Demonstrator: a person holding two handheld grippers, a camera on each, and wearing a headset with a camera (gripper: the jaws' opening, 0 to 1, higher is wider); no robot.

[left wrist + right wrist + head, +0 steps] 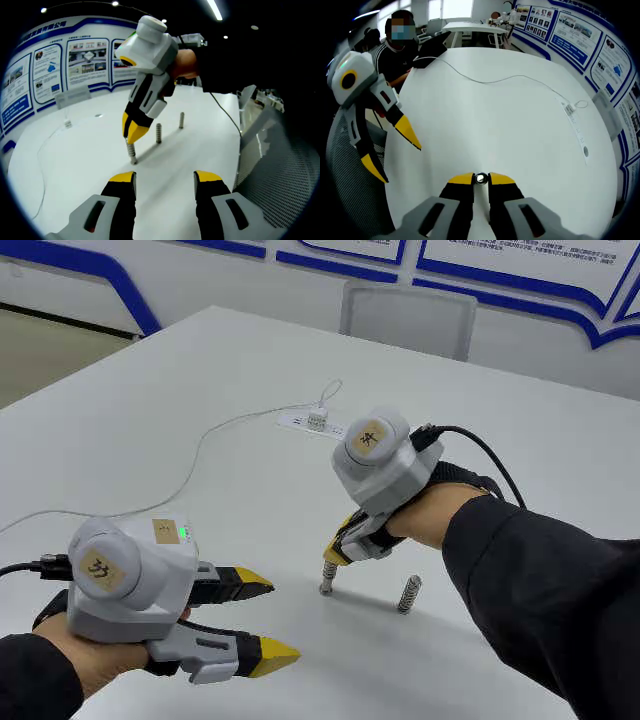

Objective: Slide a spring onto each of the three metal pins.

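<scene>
While left tongs [285, 618] hover level, wide and empty, right tongs [331, 557] point down pinching a spring [328, 576].

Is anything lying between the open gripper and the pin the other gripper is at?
No. In the left gripper view, the table is bare between the left gripper and that pin.

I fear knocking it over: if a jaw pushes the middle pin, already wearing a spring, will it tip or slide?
Likely tips rather than slides: the middle pin stands tall and thin on the smooth table, no wide base showing. Its spring looks light and loose, so it may shift. Whether the pin is fixed, I cannot tell.
</scene>
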